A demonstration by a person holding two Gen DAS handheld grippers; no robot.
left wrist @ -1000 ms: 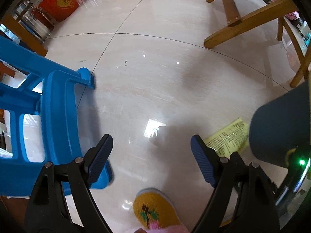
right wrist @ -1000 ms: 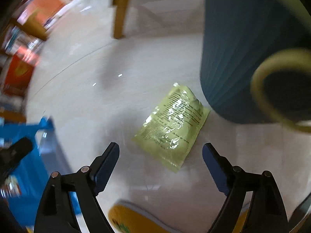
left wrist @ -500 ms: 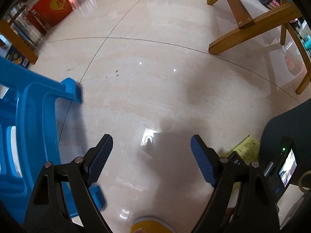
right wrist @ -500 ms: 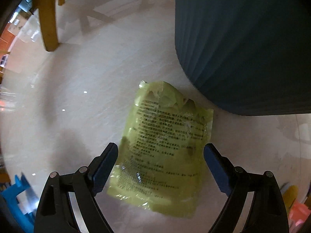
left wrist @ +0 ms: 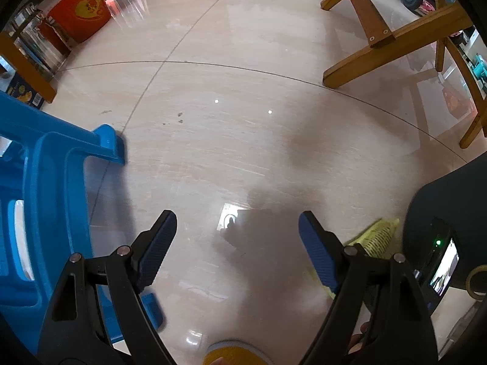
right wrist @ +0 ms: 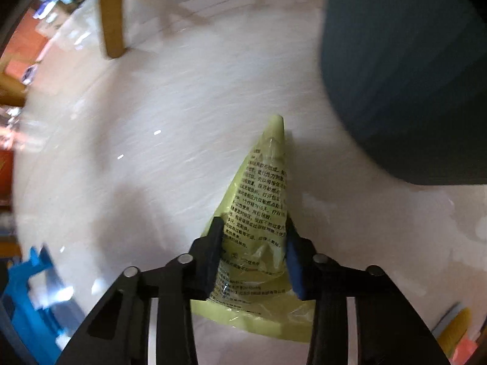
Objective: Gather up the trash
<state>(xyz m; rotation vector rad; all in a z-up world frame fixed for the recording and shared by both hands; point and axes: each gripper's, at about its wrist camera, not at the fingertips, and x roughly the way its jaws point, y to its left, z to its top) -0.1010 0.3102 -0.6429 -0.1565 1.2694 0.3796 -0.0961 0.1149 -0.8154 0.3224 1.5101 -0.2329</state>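
Note:
A yellow-green plastic packet (right wrist: 261,200) with black print is pinched between the fingers of my right gripper (right wrist: 254,237), which is shut on it; the packet folds up into a cone shape above the pale floor. A dark blue ribbed trash bin (right wrist: 404,70) stands just to the right of it. In the left wrist view the packet (left wrist: 377,237) shows beside the bin (left wrist: 450,206), partly hidden by my finger. My left gripper (left wrist: 236,237) is open and empty above bare floor.
A blue plastic stool (left wrist: 45,182) lies at the left. Wooden furniture legs (left wrist: 380,39) stand at the far right, and another wooden leg (right wrist: 111,15) at the far left of the right view. A red box (left wrist: 80,12) sits far left. A yellow slipper (left wrist: 231,356) is at the bottom edge.
My right gripper moved down onto the packet and shut on it; the packet, flat on the floor before, is now squeezed and folded between the fingers. The left gripper stayed open.

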